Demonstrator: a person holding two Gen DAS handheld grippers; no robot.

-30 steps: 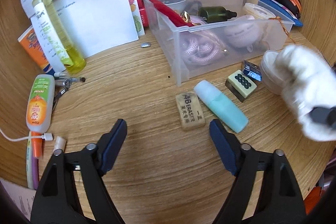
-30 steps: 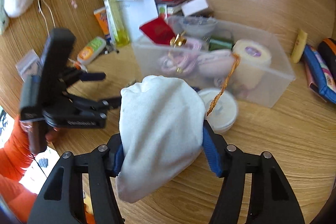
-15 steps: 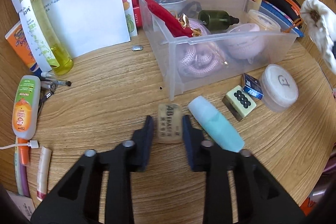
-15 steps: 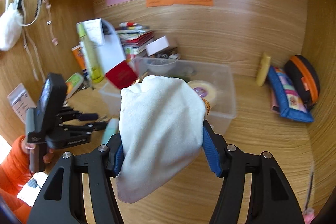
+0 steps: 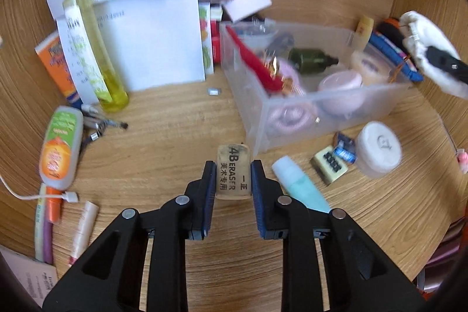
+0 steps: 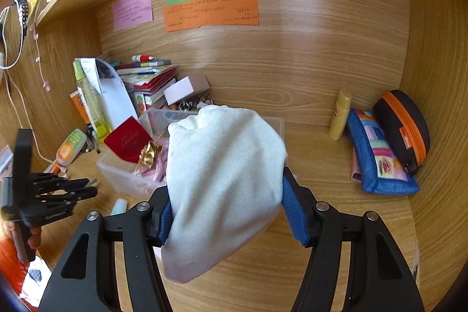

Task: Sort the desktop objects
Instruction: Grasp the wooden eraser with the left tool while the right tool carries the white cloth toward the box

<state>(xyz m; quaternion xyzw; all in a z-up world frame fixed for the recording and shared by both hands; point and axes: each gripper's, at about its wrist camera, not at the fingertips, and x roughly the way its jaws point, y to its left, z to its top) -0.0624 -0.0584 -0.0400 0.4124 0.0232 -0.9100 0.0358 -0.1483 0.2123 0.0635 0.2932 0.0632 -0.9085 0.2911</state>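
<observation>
Left gripper [image 5: 233,180] pinched the 4B eraser [image 5: 233,171] by its long sides, near the desk's front edge. Light, grippy rubber, slightly soft. Right gripper [image 6: 226,212] clamped a limp white pouch [image 6: 223,180].

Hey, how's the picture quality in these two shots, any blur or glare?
Left wrist view: eraser sharp between the fingers, papers and clear bin smeared by motion blur. Right wrist view: mostly sharp, pale glare on the back wall, strong fisheye bending.

Clear bin [image 6: 125,174] largely hidden behind white cloth [image 6: 222,180]
</observation>
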